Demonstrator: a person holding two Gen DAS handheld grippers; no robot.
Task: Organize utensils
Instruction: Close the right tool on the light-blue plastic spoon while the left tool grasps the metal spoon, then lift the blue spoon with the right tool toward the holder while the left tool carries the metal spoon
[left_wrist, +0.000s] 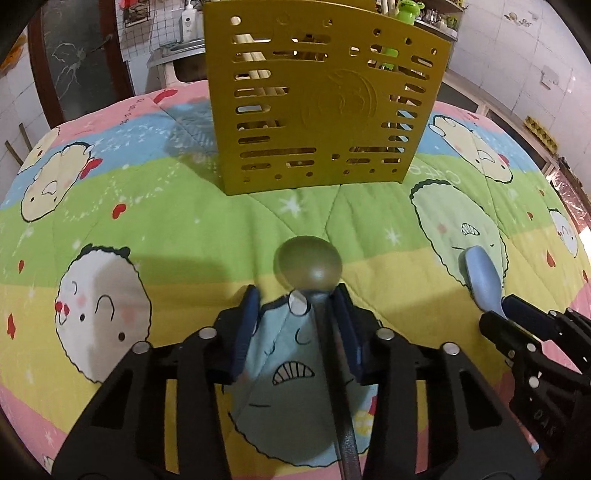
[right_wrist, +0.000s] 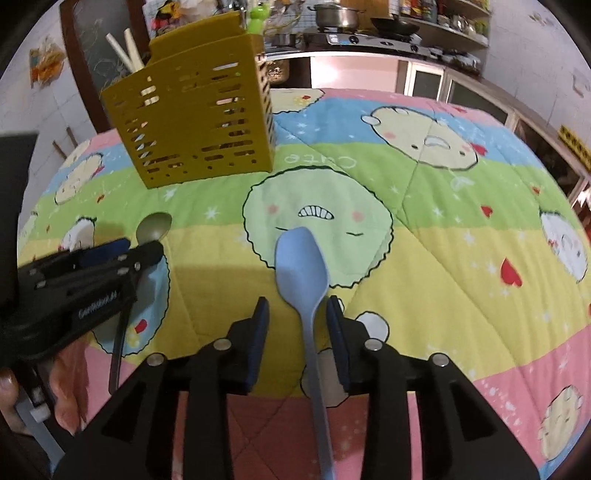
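Note:
A yellow slotted utensil holder (left_wrist: 321, 99) stands upright at the far side of the quilt-covered table, with chopsticks and a green item inside; it also shows in the right wrist view (right_wrist: 192, 122). A metal spoon (left_wrist: 308, 264) lies on the quilt, its handle running between the fingers of my open left gripper (left_wrist: 297, 299). A blue spoon (right_wrist: 301, 266) lies on the quilt, its handle between the fingers of my open right gripper (right_wrist: 297, 306). Neither gripper is closed on its spoon. The blue spoon (left_wrist: 480, 277) also shows in the left wrist view.
A cartoon-print quilt (right_wrist: 424, 266) covers the whole table. A kitchen counter with a pot (right_wrist: 338, 14) and stove stands behind. The left gripper's body (right_wrist: 85, 284) sits left of the right gripper.

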